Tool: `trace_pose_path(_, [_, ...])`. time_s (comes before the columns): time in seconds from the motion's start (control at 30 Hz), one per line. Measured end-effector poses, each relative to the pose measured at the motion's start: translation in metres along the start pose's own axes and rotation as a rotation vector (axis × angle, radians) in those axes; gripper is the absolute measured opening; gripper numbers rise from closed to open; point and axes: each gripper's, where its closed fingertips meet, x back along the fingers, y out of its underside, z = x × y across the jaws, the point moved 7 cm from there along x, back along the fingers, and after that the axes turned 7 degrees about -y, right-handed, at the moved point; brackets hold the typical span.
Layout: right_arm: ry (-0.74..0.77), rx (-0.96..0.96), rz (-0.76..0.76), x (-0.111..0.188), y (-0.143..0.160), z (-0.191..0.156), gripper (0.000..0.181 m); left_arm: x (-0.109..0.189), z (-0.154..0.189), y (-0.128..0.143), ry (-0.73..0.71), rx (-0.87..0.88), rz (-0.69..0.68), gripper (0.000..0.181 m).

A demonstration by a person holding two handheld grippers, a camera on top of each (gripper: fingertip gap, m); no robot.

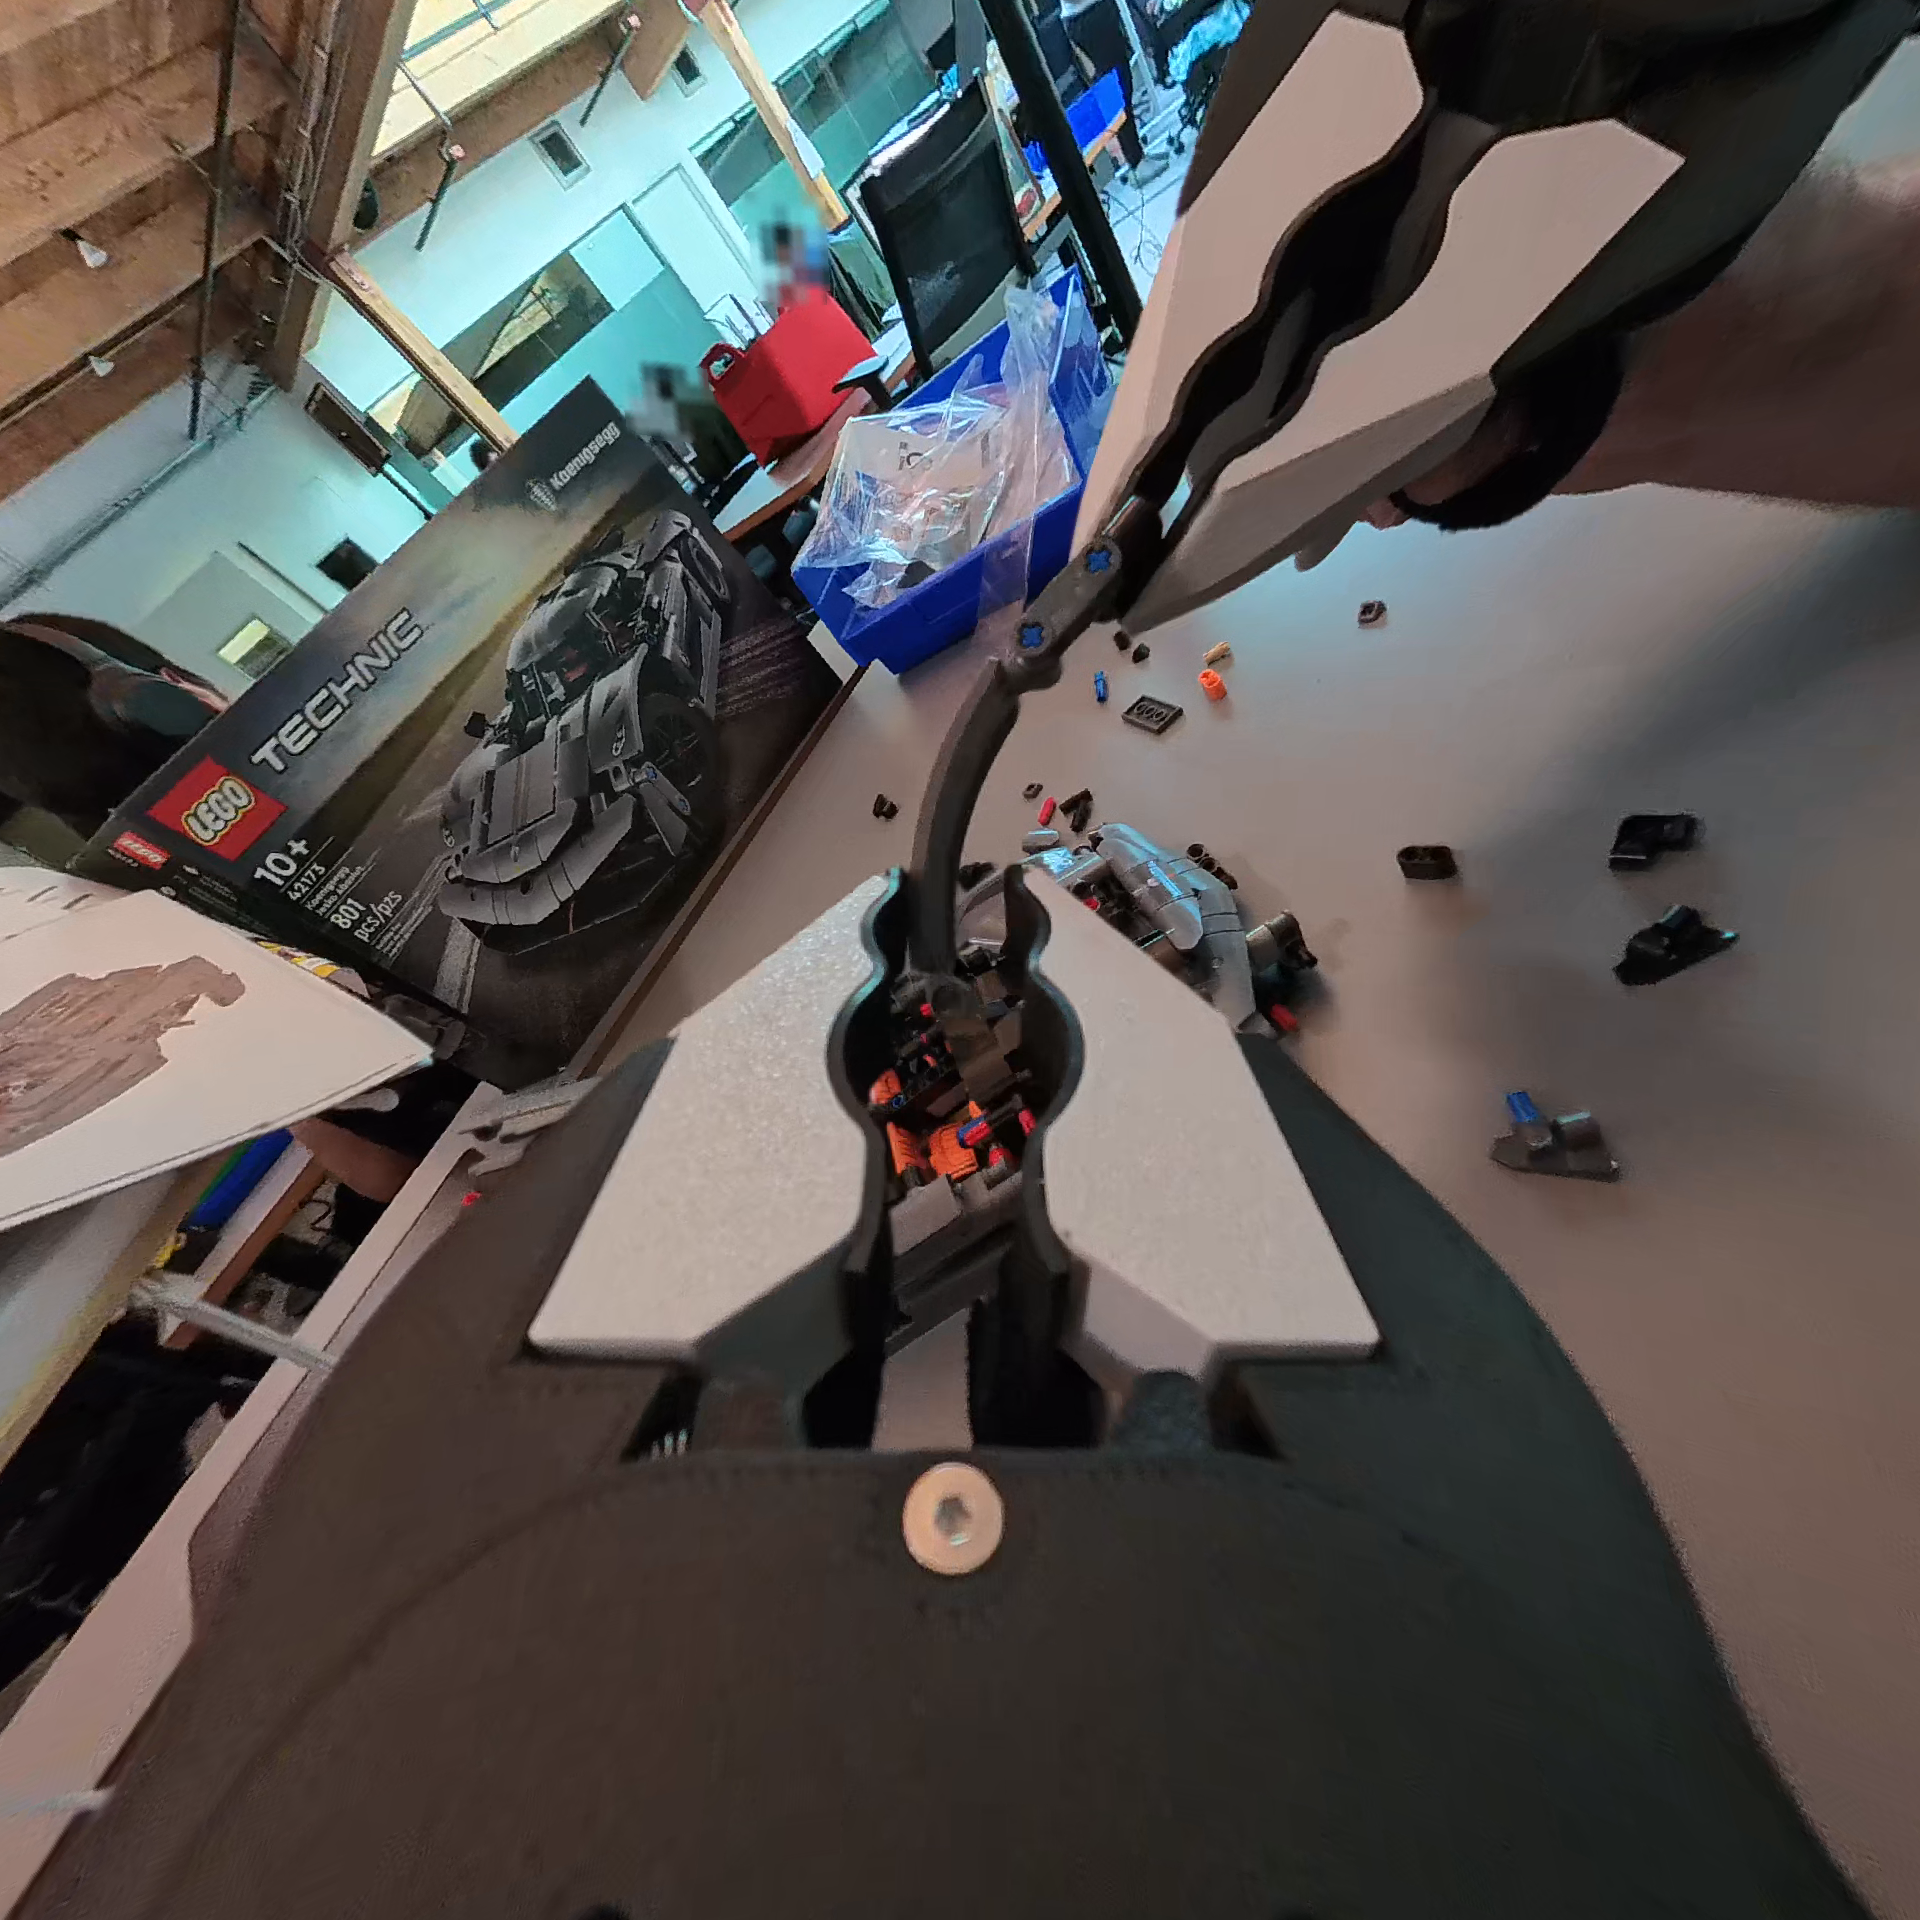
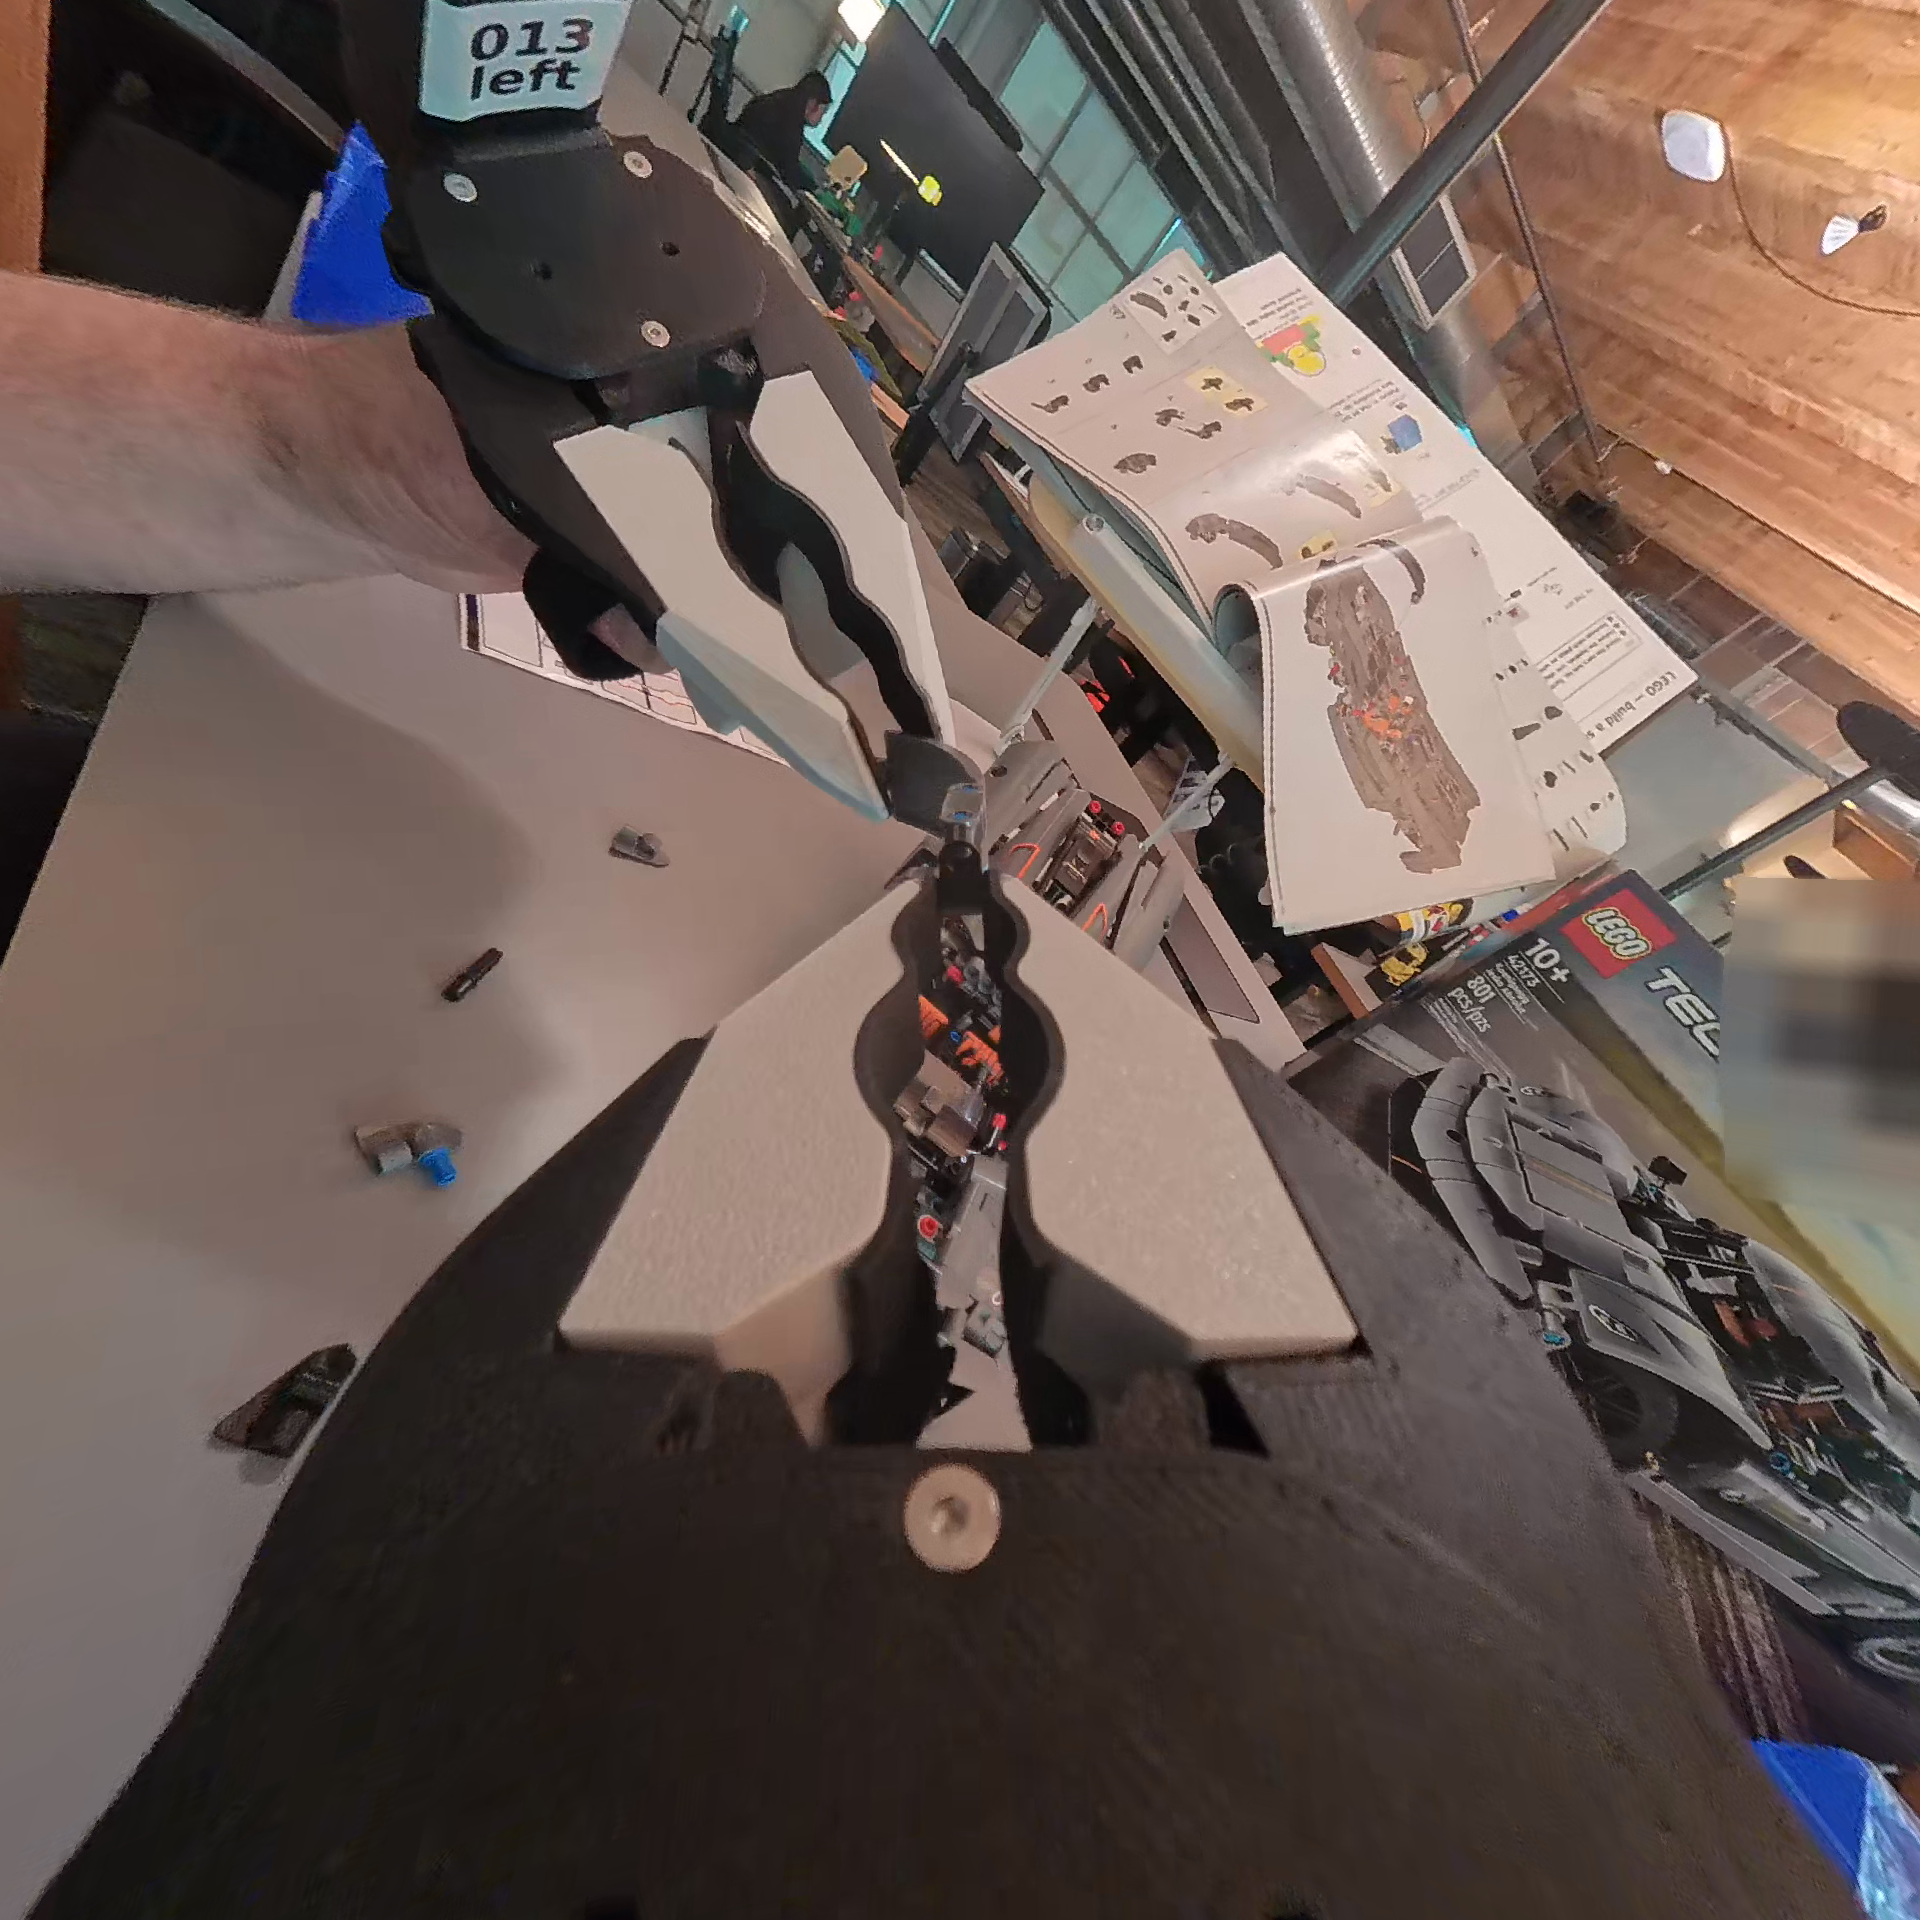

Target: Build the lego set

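Observation:
My left gripper point(image 1: 954, 896) is shut on the lower end of a curved dark grey lego arm point(image 1: 961, 769) that has two blue pins near its top. My right gripper point(image 2: 957, 883) is shut on the other end of that arm point(image 2: 957, 844). It shows in the left wrist view at the upper right point(image 1: 1127, 608). The left gripper also shows in the right wrist view point(image 2: 896, 795), pinching the dark grey piece. The partly built grey car model point(image 1: 1174, 894) with orange inner parts lies on the table point(image 1: 1455, 727) just behind the arm. It also shows in the right wrist view point(image 2: 1049, 821).
The lego box point(image 1: 447, 748) stands at the table's edge, with the open instruction booklet point(image 2: 1351, 623) beside it. A blue bin point(image 1: 935, 613) of plastic bags sits at the back. Loose black and grey parts point(image 1: 1668, 940) lie scattered, one with a blue pin point(image 2: 410, 1143). Tip to tip, the grippers are about 5 centimeters apart.

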Motion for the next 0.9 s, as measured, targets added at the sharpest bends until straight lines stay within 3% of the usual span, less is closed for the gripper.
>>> trace_pose_path(0.9, [0.038,0.079,-0.069,-0.013,0.009,-0.007,0.006,-0.013,0.001,0.013,-0.070,-0.033,-0.001,0.022])
